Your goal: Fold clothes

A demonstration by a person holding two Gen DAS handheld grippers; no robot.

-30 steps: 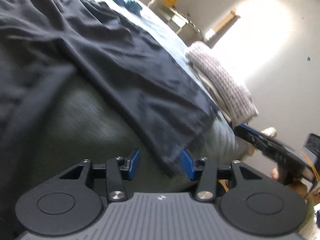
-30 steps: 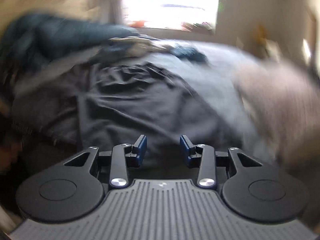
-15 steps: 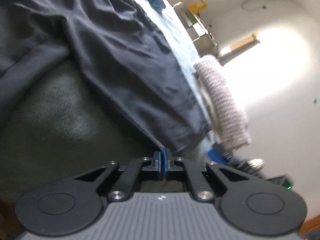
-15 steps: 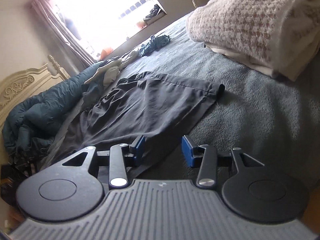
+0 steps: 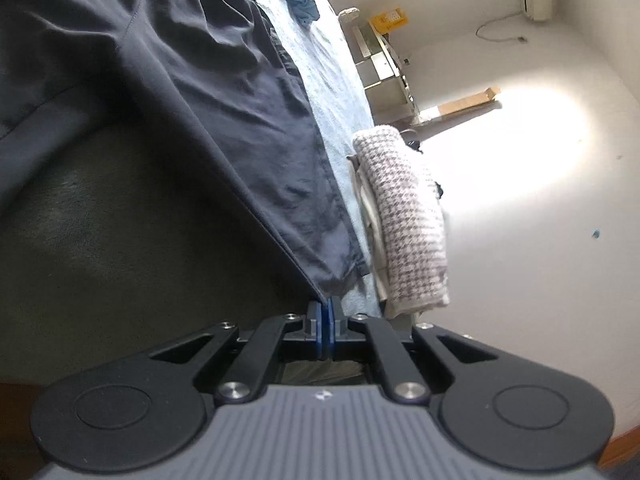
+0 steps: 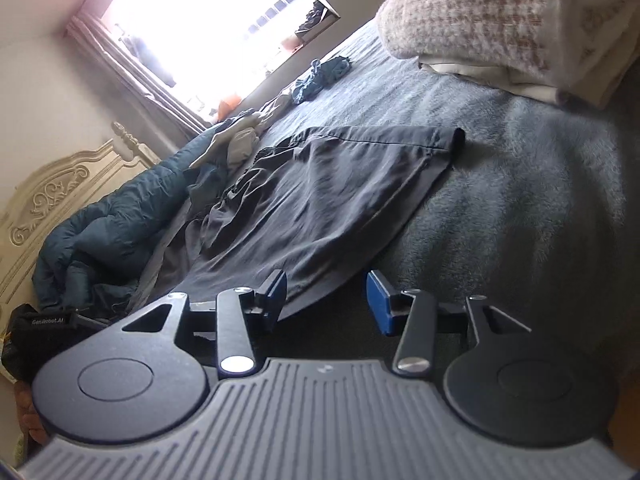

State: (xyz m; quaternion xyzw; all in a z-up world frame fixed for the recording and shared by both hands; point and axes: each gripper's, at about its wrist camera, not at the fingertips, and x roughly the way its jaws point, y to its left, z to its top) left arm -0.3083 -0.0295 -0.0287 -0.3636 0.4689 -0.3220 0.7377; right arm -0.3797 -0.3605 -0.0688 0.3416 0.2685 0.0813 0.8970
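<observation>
Since the earlier frame, left gripper [image 5: 325,322] went from spread to clamped on the hem corner of the dark garment [image 5: 224,92]. Right gripper [image 6: 326,294] dropped low beside the same garment [image 6: 320,200], jaws opening, its edge between them, pads not touching it. Garment lay spread on the grey blanket [image 6: 520,208], near the folded houndstooth pile [image 5: 404,216].

Dark grey trousers [image 6: 328,200], creased, flat on bed, hem corner pinched.
</observation>
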